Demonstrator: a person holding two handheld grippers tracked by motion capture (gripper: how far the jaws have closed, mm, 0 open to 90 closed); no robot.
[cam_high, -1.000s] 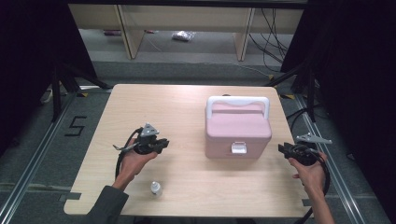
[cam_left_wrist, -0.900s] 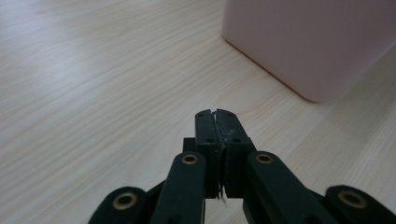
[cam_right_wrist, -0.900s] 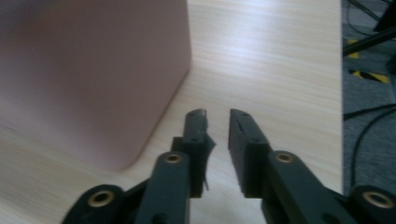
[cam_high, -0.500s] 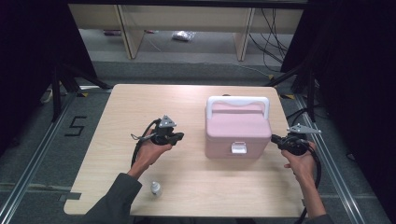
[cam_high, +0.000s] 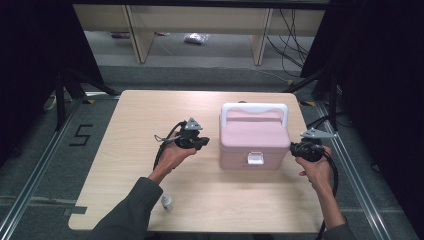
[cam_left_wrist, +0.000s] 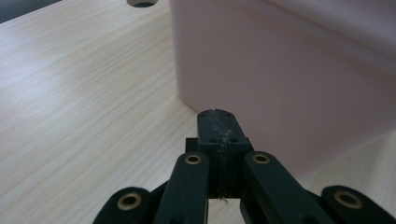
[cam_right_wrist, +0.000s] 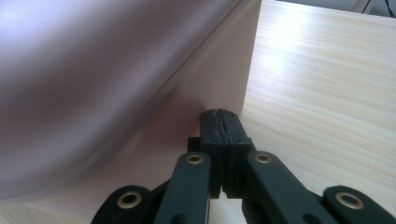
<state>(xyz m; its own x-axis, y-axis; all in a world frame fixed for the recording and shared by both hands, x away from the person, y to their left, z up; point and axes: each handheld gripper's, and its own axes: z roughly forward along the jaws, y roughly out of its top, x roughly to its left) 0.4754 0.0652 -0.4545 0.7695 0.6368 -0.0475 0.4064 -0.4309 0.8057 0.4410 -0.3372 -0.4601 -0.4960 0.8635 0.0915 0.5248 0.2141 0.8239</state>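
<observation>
With both jaws closed, pink box (cam_high: 254, 140) between hand-held grippers.

Place: lab or test room
Signs: light wooden table (cam_high: 150, 115) on metal floor rails (cam_high: 40, 170), black curtains (cam_high: 35, 55), loose cables (cam_high: 292, 25), taped floor number (cam_high: 80, 135)

Small white bottle (cam_high: 167, 202) on table (cam_high: 135, 130)

The left claw (cam_high: 200, 143) is pointing toward the person's right with its jaws pressed together on nothing, having just closed. The right claw (cam_high: 296, 148) is pointing the opposite way, its jaws also just closed and empty. Both forearms are reaching in from below, wrists roughly level.
</observation>
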